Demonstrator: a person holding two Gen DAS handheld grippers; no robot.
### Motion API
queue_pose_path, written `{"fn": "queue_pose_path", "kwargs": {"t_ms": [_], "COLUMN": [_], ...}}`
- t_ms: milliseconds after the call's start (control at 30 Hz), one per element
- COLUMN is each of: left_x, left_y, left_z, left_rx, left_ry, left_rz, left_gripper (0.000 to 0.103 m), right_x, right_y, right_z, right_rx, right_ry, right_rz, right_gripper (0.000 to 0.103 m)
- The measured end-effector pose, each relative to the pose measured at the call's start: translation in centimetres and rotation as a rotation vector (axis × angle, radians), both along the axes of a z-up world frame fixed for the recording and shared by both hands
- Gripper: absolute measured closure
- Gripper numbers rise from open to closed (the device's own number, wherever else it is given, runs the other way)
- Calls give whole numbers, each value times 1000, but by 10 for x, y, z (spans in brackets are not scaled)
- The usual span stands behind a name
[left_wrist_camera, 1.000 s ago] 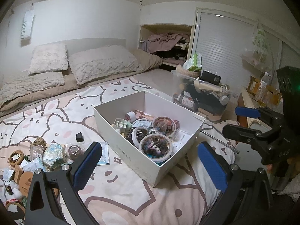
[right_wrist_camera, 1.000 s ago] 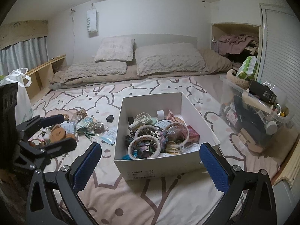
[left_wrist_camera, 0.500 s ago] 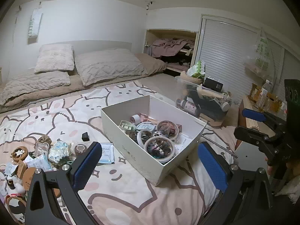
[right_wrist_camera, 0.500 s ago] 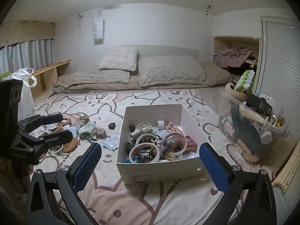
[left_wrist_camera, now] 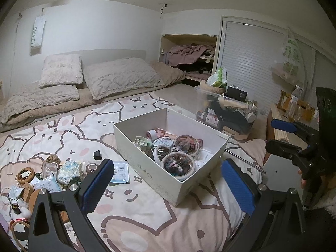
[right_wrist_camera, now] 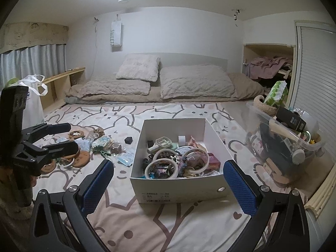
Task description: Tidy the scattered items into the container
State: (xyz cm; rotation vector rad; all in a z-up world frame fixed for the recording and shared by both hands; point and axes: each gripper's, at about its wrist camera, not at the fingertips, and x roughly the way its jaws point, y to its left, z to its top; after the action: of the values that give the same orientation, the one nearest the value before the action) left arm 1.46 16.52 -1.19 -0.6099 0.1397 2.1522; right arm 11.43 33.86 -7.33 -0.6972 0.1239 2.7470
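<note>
A white shoebox sits on the bunny-print bedspread and holds tape rolls, round tins and other small things. To its left lies a loose pile of scattered items: wooden discs, packets, a small black cube and a blue-white packet. My left gripper is open and holds nothing, near the pile. My right gripper is also open with nothing in it, in front of the box.
A clear plastic bin full of things stands right of the box by the bed's edge. Pillows line the headboard. A white bag and a wooden shelf are at far left.
Both views have tilted up and drawn back a little, so the box and pile sit lower in frame. Both grippers stay open, and nothing on the bed has moved.
</note>
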Motion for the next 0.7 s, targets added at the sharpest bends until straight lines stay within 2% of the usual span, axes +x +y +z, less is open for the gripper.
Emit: {"fn": "queue_pose_path", "kwargs": {"t_ms": [267, 700], "left_x": [4, 10], "left_y": [-4, -7], "left_z": [-1, 0], "left_rx": [7, 9], "left_ry": [-1, 15], "left_rz": [8, 21], "left_gripper": [0, 0], "right_x": [4, 4], "right_y": [-4, -2], "right_z": [0, -1], "right_rx": [9, 12], "right_ry": [7, -2], "right_rz": [39, 31], "right_gripper": [0, 0]}}
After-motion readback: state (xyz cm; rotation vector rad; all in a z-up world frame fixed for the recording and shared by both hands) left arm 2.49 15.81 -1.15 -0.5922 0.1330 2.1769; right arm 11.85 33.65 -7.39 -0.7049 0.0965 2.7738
